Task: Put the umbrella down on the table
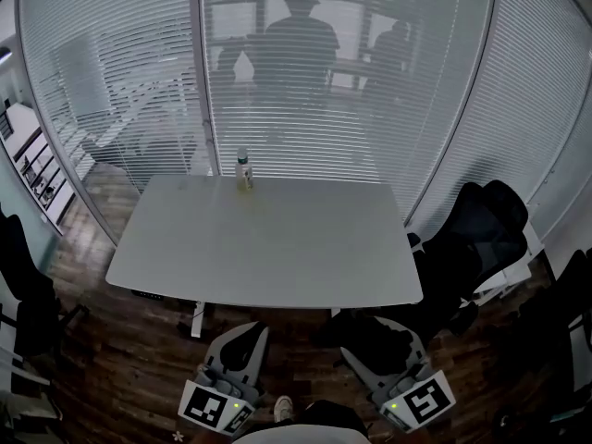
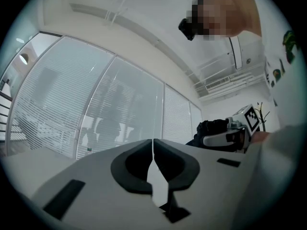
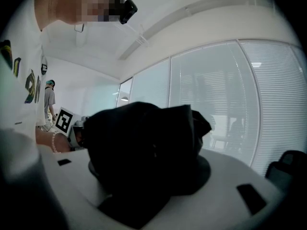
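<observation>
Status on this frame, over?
Left gripper shut, empty. Right gripper shut on umbrella, not yet over table. Bottle at far edge, out of the way.

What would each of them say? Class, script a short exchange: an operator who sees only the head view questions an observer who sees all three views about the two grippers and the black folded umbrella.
Operator: My head view shows something dark at the right gripper, short of the pale grey rectangular table. Is it gripped?
Observer: Yes. The right gripper view shows the black folded fabric umbrella filling the space between its jaws, which are clamped on it.
Operator: And the left gripper? I only see it from behind.
Observer: The left gripper view shows its jaws pressed together with nothing between them.
</observation>
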